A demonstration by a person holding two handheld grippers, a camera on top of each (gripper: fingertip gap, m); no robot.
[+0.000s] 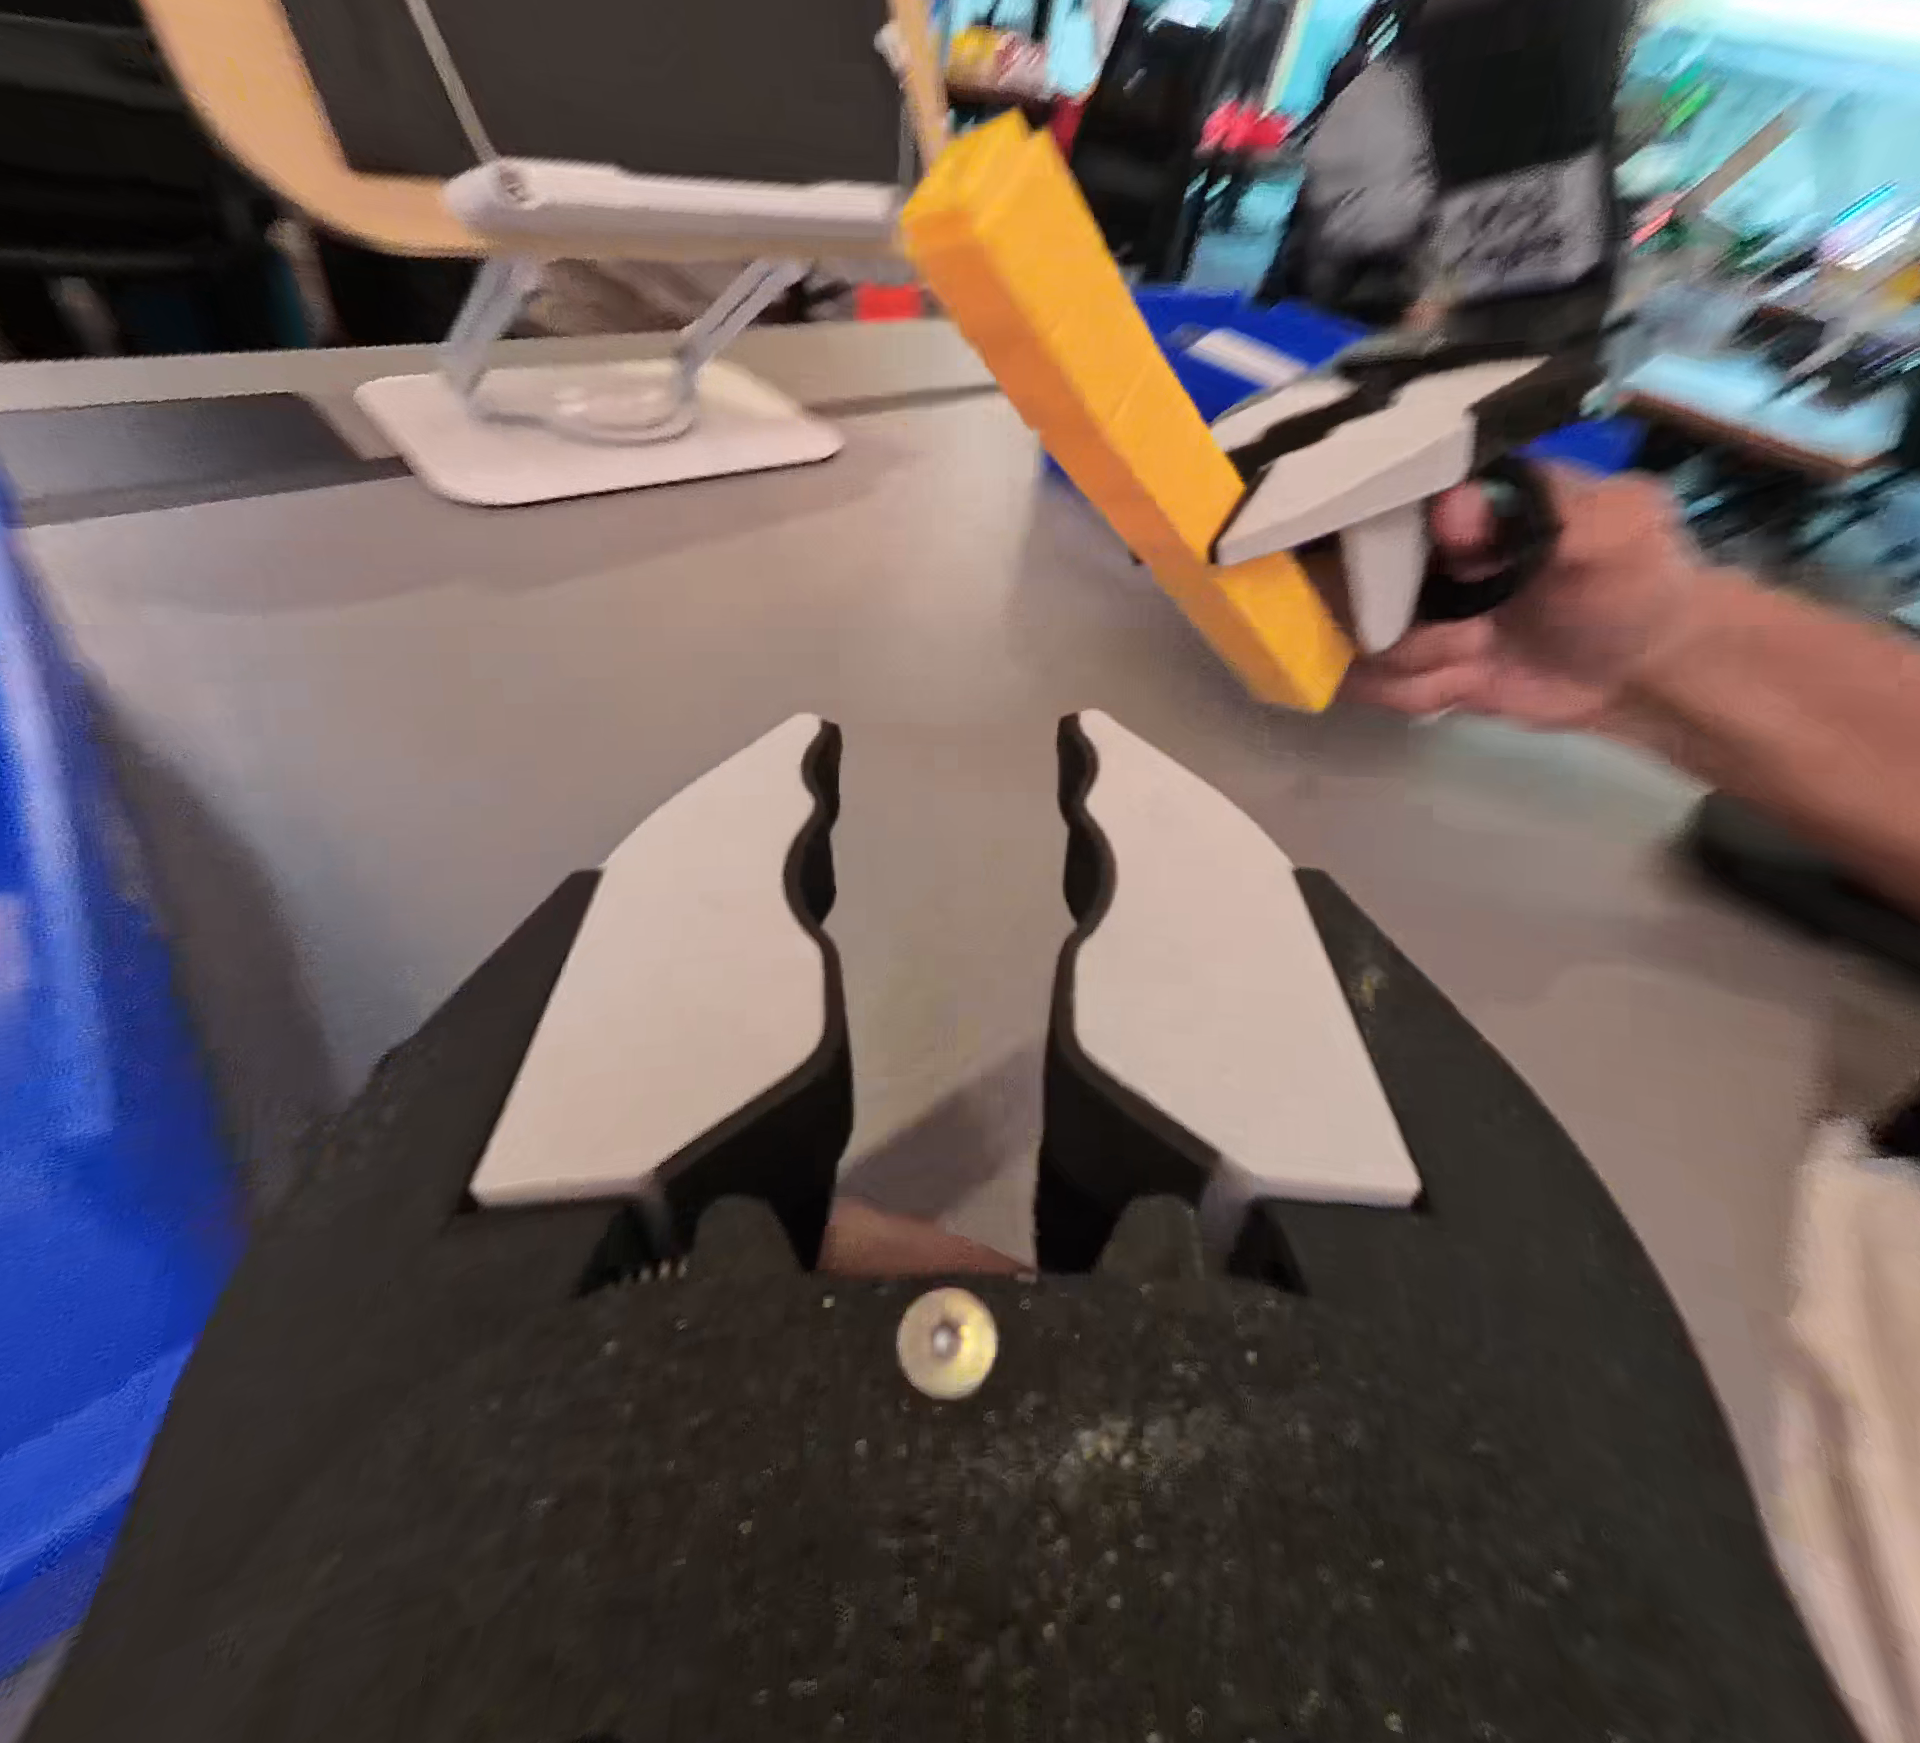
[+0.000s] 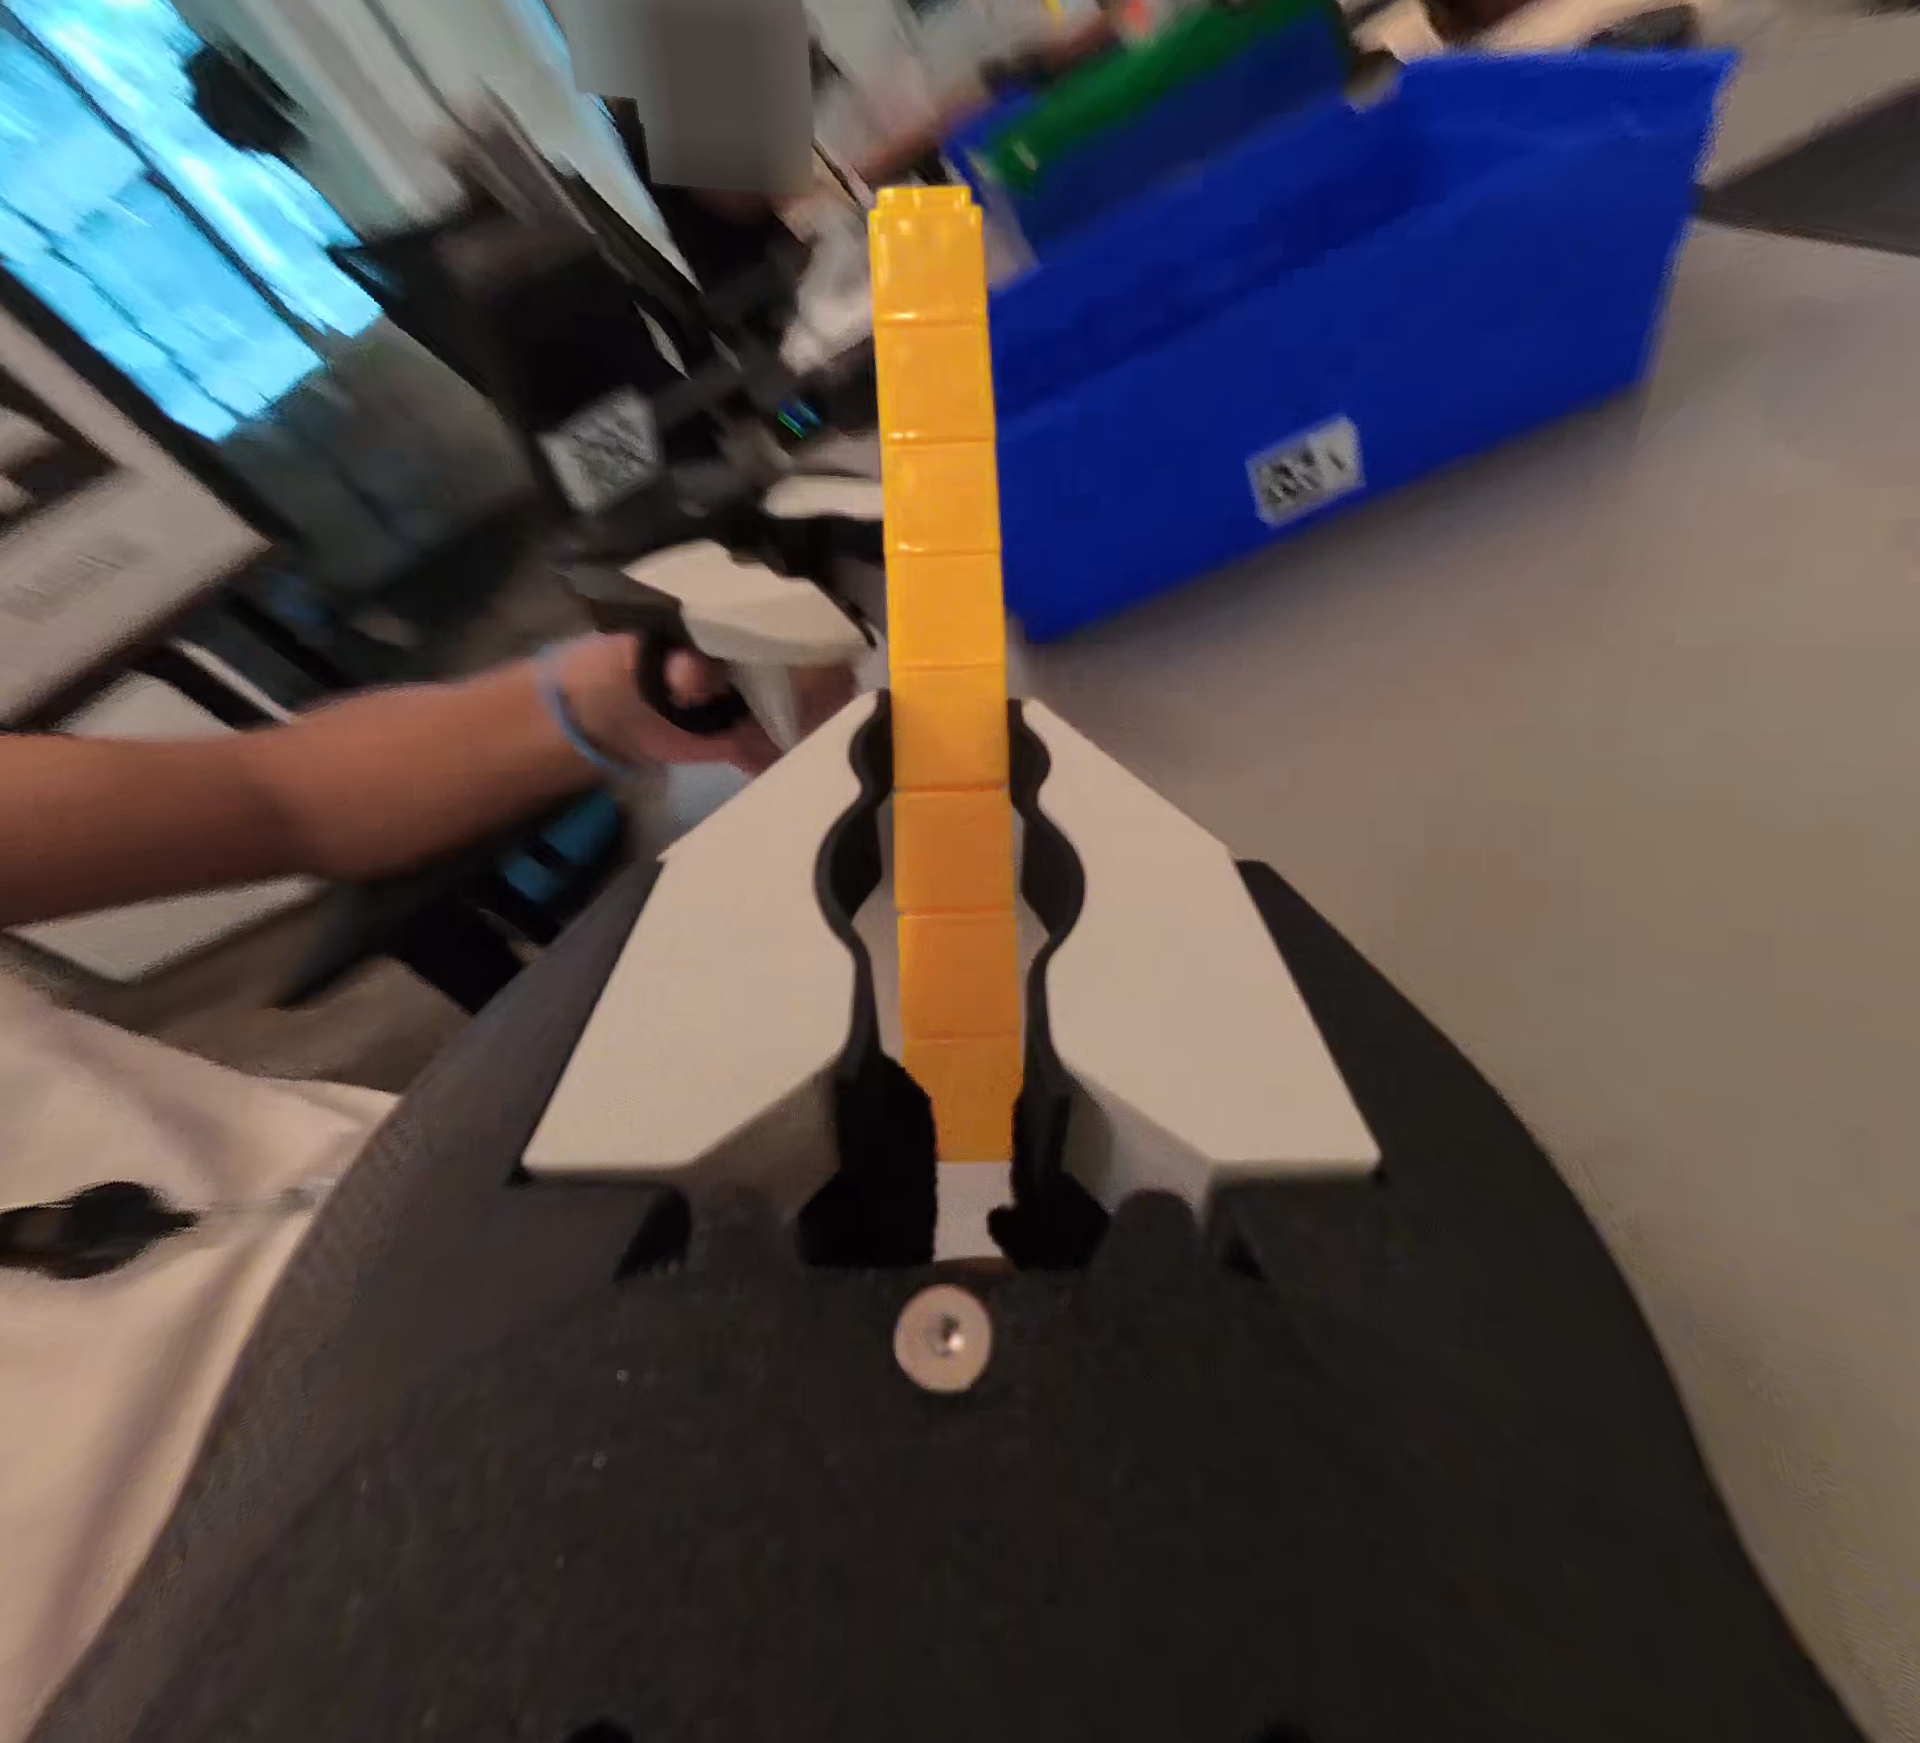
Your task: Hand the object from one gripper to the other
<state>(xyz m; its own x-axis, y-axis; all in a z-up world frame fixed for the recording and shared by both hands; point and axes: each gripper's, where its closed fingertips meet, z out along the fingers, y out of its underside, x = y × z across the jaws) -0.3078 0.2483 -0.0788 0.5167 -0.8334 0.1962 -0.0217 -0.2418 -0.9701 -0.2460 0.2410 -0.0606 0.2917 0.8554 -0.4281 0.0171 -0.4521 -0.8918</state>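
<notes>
**Right wrist view: yellow block bar clamped in the right hand-held gripper**

Right wrist view shows the right hand-held gripper (image 2: 951,727) closed on a long yellow bar of stacked blocks (image 2: 940,613). The bar runs straight forward between the two grey fingers (image 2: 1143,966), its near end deep between them and its far end reaching well past the tips. Beyond it on the grey bench (image 2: 1558,758) stands a blue bin (image 2: 1351,343) with a small label on its side. To the left, a person's hand (image 2: 665,706) grips the black handle of the other tool; that part of the picture is blurred.

From the left wrist view, the left hand-held gripper (image 1: 948,732) has its jaws apart with nothing between them, only bare bench showing in the gap. The yellow bar (image 1: 1081,363) hangs tilted in the air ahead and to the right, upper end leaning left, clear of the left fingers. The right hand-held gripper (image 1: 1231,498) clamps it near its lower end, held by a hand (image 1: 1507,613). Farther back on the bench sits a white stand (image 1: 592,426) carrying a dark panel with a wooden frame (image 1: 239,52). A blue shape at the left edge is too blurred to identify.
</notes>
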